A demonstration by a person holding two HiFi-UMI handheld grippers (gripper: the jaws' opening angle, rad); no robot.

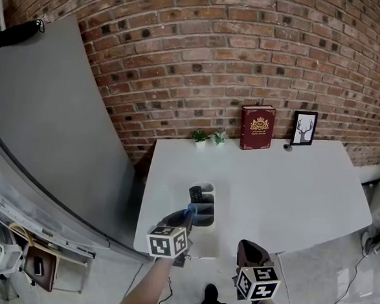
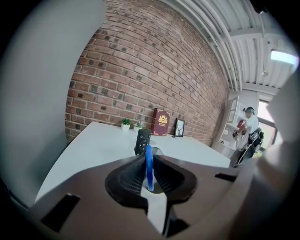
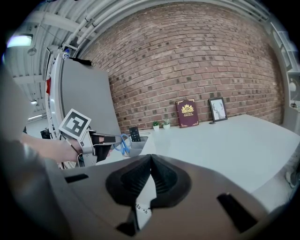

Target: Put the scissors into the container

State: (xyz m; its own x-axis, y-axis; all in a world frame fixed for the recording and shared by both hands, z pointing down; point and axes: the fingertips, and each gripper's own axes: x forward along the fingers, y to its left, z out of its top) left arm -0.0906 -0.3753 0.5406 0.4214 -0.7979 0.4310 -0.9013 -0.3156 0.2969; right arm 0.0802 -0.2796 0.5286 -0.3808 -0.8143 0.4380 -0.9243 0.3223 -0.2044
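Note:
A pale open container (image 1: 203, 211) stands near the front left of the white table (image 1: 285, 187), with a black remote (image 1: 195, 194) upright inside it. My left gripper (image 1: 191, 214) is shut on blue-handled scissors (image 1: 189, 211) right over the container's near end. In the left gripper view the blue handle (image 2: 148, 166) stands edge-on between the jaws, with the remote (image 2: 142, 140) just beyond. The right gripper view shows the scissors (image 3: 123, 144) beside the container (image 3: 139, 143). My right gripper (image 1: 251, 250) hangs off the table's front edge, jaws shut and empty (image 3: 150, 159).
A red book (image 1: 256, 127), a framed deer picture (image 1: 304, 128) and two small potted plants (image 1: 208, 138) line the brick wall at the table's back. A grey panel (image 1: 48, 138) leans at the left. A person (image 2: 248, 126) stands far off.

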